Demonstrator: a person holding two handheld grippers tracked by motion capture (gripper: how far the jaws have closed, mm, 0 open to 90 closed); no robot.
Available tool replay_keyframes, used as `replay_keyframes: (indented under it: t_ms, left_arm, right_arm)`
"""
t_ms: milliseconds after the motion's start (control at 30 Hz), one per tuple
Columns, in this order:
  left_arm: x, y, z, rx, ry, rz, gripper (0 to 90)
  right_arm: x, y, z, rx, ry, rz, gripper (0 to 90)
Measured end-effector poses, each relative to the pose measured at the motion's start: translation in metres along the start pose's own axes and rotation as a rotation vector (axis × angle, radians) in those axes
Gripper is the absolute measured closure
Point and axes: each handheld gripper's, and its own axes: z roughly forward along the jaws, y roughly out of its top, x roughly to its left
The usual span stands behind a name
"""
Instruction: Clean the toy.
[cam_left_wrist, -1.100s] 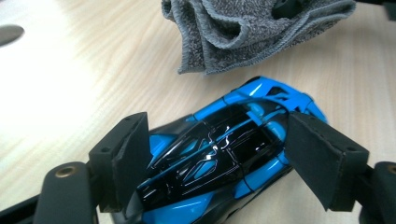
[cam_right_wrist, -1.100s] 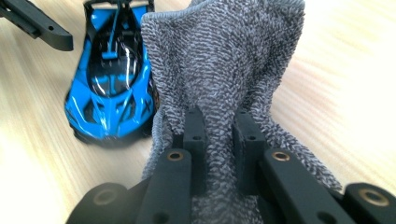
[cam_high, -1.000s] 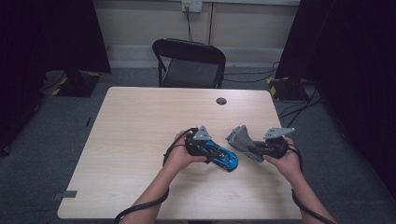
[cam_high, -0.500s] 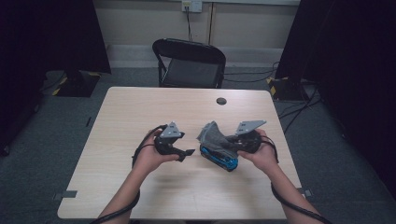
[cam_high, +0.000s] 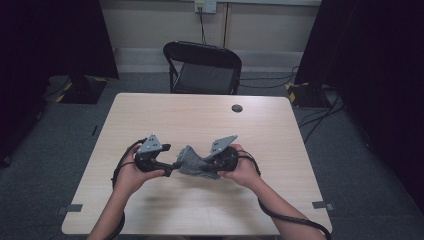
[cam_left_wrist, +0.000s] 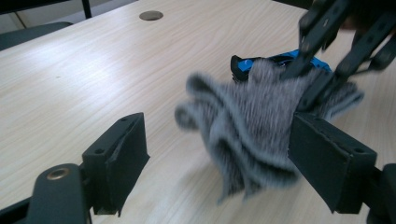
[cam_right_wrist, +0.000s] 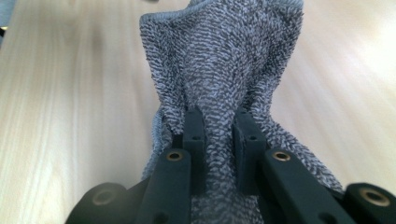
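**Q:** Cloth first: where is it, and who has it?

**A:** The grey cloth hangs just over the desk, near my edge and between my two hands. My right tongs are pressed together on a gathered fold of it; in the right gripper view the terry pile bulges out on both sides of the pads. My left tongs stand spread, with the loose end of the cloth hanging between them, just beside one pad. They have just been opening a touch, and I can't see either pad pressing on the fabric.

**Q:** What is the blue thing behind it?

**A:** A blue object lies on the desk, half hidden behind the cloth in the left gripper view. I can't tell what it is.

**Q:** How will the cloth handle?

**A:** Soft and light, I'd judge. It droops in folds and keeps no shape of its own, so it will sag wherever it isn't held. The looped pile should give the pads good purchase, with little risk of slipping or damage.

**Q:** Where would you take hold?

**A:** At a free edge or corner, away from the bunch in my right tongs. Pinching one layer there should let me pull it flat. Grabbing the thick middle would only wad it up.
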Motion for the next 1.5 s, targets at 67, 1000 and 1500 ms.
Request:
replay_keyframes:
  t_ms: [67,1000,1500]
  left_arm:
    - [0.000,0.000,-0.005,-0.008,0.006,0.001,18.9]
    - [-0.016,-0.014,0.020,0.090,-0.100,0.090,20.4]
    - [-0.023,-0.029,0.036,0.176,-0.158,0.120,25.7]
  right_arm:
    - [0.003,0.001,0.010,0.014,0.016,-0.012,78.6]
    - [-0.007,-0.015,-0.017,-0.117,-0.087,0.096,25.4]
    - [-0.046,-0.067,-0.022,0.032,-0.230,0.261,17.8]
